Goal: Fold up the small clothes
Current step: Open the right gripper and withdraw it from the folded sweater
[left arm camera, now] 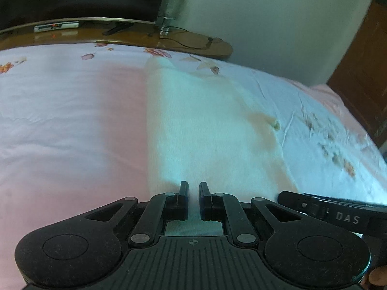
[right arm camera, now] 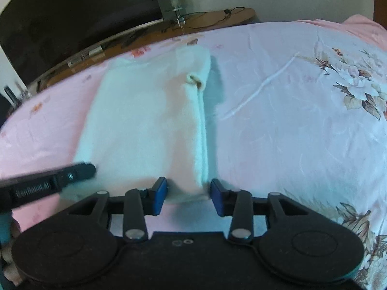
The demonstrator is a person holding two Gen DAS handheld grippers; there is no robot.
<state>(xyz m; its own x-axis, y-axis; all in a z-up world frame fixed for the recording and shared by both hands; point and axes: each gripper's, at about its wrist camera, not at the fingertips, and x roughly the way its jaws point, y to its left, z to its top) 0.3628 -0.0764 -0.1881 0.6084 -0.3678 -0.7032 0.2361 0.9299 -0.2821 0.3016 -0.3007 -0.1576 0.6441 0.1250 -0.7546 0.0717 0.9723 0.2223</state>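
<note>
A white garment (left arm camera: 205,125) lies folded into a long strip on the pink floral bedsheet (left arm camera: 72,120). Its near edge sits between the fingers of my left gripper (left arm camera: 193,191), whose jaws stand close together with a narrow gap holding cloth. In the right wrist view the garment (right arm camera: 145,120) runs away from me, with a folded seam on its right side. My right gripper (right arm camera: 188,191) is open, and the garment's near right corner lies between its blue pads (right arm camera: 160,193). Each gripper shows at the edge of the other's view.
A wooden headboard shelf (left arm camera: 121,36) runs along the bed's far edge with a glass (left arm camera: 173,2), cables and small items on it. A wooden door (left arm camera: 362,72) stands at the right. The bedsheet (right arm camera: 290,120) stretches wide to the right of the garment.
</note>
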